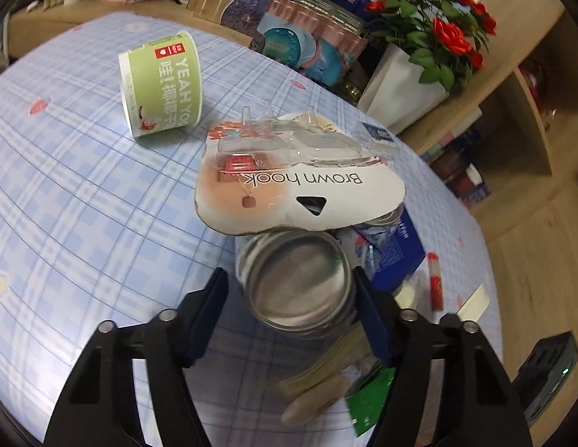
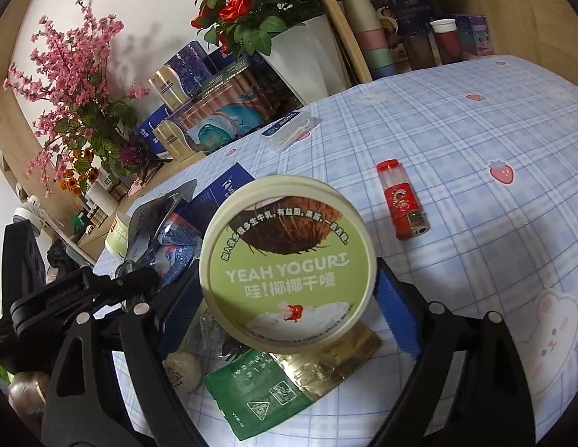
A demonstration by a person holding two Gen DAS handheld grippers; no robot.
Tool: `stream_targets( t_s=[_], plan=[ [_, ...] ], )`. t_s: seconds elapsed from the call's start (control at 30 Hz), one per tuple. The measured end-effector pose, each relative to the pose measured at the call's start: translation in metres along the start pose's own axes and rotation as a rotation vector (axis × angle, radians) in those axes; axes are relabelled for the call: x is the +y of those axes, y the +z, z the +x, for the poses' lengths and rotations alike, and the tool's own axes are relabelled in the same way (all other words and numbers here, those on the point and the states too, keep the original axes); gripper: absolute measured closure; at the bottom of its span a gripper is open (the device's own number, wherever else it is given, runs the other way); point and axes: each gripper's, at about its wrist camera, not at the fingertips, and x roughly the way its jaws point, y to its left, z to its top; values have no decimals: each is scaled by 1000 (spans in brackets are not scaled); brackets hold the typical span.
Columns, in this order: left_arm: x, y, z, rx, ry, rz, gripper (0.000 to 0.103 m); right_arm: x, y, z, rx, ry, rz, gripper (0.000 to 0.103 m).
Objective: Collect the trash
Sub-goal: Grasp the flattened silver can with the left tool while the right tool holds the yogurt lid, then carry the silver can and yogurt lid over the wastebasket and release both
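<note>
Trash lay heaped mid-surface (image 1: 84, 193), on a blue checked cloth w/ strawberries. Left to right in left wrist view: a green yogurt tub (image 1: 160, 85) on its side, a "Brown hook" card pack (image 1: 300, 182), a tin can (image 1: 300, 283) under its edge, a blue box (image 1: 395, 257), a red lighter (image 1: 434, 279).

Left gripper (image 1: 291, 309) sat about half open w/ the can between its pads; right pad looked to touch the rim, left pad stood apart, so no grip yet. Best approach, I'd judge: centre on the can, close evenly, lift clear of the card.

Right gripper (image 2: 289, 290) stood wide, clamped on a yogurt lid (image 2: 289, 264) above a green packet (image 2: 259, 391) & gold foil (image 2: 337, 357).

Room: wooden shelves, boxes, red roses (image 2: 248, 3) in a white pot, pink blossom behind.
</note>
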Motion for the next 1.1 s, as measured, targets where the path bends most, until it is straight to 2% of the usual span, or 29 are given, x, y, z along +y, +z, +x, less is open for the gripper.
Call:
stream_targets(
  t_s=[0.07, 0.33, 0.37, 0.4, 0.5, 0.83, 1.1],
  plan=[
    [-2, 0, -2, -4, -13, 6, 54, 0, 0, 1, 4, 2, 0, 17],
    [-11, -8, -33, -44, -76, 85, 59, 4, 1, 0, -3, 0, -15, 17],
    [-14, -9, -37, -45, -92, 101, 69, 4, 1, 0, -5, 0, -14, 17],
    [-17, -9, -40, -45, -102, 110, 75, 3, 1, -1, -8, -2, -12, 17],
    [-26, -8, -49, -48, -110, 156, 79, 2, 5, -2, -3, -10, 2, 17],
    [-39, -16, -85, -84, -130, 233, 83, 7, 16, -37, -37, -3, -16, 17],
    [-52, -28, -117, -121, -145, 303, 84, 21, 11, -69, -55, 5, -73, 17]
  ],
)
